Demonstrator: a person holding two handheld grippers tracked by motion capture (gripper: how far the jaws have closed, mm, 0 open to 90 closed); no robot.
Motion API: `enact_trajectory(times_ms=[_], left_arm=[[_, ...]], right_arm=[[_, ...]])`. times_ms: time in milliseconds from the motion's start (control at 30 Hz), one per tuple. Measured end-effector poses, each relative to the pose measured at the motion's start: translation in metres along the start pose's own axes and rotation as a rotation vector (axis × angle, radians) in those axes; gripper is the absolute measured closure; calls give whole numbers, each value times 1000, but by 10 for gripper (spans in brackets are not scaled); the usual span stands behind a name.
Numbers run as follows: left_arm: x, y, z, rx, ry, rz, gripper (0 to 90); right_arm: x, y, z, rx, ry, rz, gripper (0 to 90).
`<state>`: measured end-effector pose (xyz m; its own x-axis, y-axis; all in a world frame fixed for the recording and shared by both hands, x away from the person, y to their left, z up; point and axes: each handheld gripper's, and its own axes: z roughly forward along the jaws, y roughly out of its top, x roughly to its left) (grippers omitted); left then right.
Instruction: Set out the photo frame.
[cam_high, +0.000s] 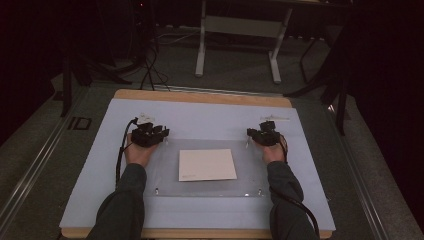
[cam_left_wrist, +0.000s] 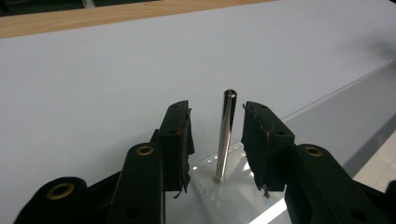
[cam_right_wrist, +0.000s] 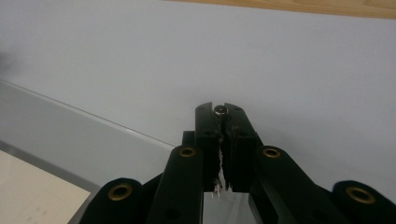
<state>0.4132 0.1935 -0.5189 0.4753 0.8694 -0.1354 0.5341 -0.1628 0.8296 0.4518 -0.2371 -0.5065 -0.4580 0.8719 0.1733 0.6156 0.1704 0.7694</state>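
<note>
A: The high view is pretty dim. The room around the worktop (cam_high: 200, 210) sinks into near-black at both sides and the far corners, and only the pale sheet picks up any light. It's soft and a bit grainy too.

B: Yeah, the two gripper views are brighter and evenly lit. The metal pin (cam_left_wrist: 226, 135) has a thin highlight down its length, and the clear plate (cam_left_wrist: 233, 196) under it throws white glare (bottom edge especially). The near parts of the jaws go soft, and there's a faint dark smudge of shadow top right.
</note>
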Motion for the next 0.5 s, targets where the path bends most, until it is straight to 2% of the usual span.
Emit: enact_trajectory(times_ms=[133,167,200,233,400,467,500], left_arm=[[1,-4,-6,-13,-4,21,600],[0,-6,-12,-29,-3,49,600],[0,-6,-12,-29,-3,49,599],[-2,-9,-18,-42,-4,76,595],[-6,-21,-28,-27,5,132,576],[-6,-21,-28,-27,5,132,575],[-9,-28,-29,-8,22,160,575]], right_arm=[[0,0,0,2,0,-3,856],[0,0,0,1,0,-1,855],[0,0,0,1,0,-1,855],[0,-1,0,0,2,2,855],[0,-1,0,3,3,5,854],[0,-1,0,5,2,6,854],[0,-1,0,5,2,6,854]])
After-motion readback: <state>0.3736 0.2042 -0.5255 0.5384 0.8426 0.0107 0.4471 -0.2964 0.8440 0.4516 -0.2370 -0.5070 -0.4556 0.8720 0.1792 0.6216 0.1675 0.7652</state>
